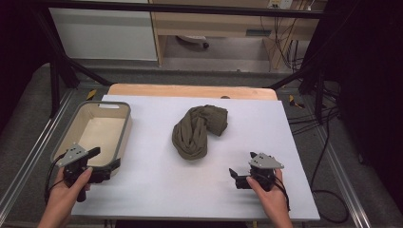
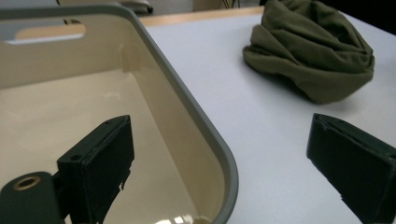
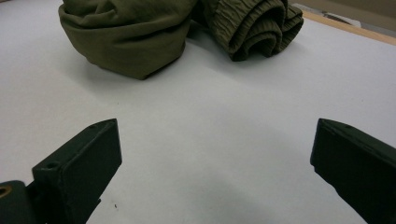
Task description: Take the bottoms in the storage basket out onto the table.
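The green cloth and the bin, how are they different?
The green cloth is a soft, dark olive bundle, crumpled and rolled in folds; the bin is a stiff, cream box with a grey rim. The cloth lies in the middle of the white table; the bin stands at its left edge, with the left hand-held gripper open across its near corner. The cloth is a full heap; the bin holds nothing. Both rest on the table, ungripped.
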`<state>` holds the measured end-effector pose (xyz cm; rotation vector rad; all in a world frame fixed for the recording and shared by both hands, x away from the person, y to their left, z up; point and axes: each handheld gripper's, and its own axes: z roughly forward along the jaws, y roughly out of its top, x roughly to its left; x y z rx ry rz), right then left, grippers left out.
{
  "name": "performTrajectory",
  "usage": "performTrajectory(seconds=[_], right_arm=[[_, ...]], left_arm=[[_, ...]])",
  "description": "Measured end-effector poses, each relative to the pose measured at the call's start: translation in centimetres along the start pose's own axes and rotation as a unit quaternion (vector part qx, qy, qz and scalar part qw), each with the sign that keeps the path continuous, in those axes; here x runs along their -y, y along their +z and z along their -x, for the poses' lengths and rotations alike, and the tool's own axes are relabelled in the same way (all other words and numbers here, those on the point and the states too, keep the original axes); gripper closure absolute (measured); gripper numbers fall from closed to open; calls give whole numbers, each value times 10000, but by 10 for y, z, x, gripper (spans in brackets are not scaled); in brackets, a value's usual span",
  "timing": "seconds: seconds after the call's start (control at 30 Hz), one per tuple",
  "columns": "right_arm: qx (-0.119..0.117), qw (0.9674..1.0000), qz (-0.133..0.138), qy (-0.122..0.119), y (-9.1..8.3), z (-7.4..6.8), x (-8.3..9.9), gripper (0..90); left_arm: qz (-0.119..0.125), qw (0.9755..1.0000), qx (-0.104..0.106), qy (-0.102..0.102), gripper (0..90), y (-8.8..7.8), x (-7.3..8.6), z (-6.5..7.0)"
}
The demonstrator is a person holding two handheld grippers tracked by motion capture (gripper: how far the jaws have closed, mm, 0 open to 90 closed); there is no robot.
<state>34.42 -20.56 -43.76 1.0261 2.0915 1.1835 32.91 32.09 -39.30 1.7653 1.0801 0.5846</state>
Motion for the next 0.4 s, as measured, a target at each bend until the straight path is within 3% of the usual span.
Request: performTrajectory(seconds=[0.2, 0.4], right_arm=[[33, 9999, -99, 66, 2, 1, 2, 24], [90, 9996, -239, 140, 5, 5, 6, 19]], left_arm=[[-58, 9999, 93, -20, 73, 2, 6, 3], [-97, 10000, 10, -20, 75, 5, 6, 6]])
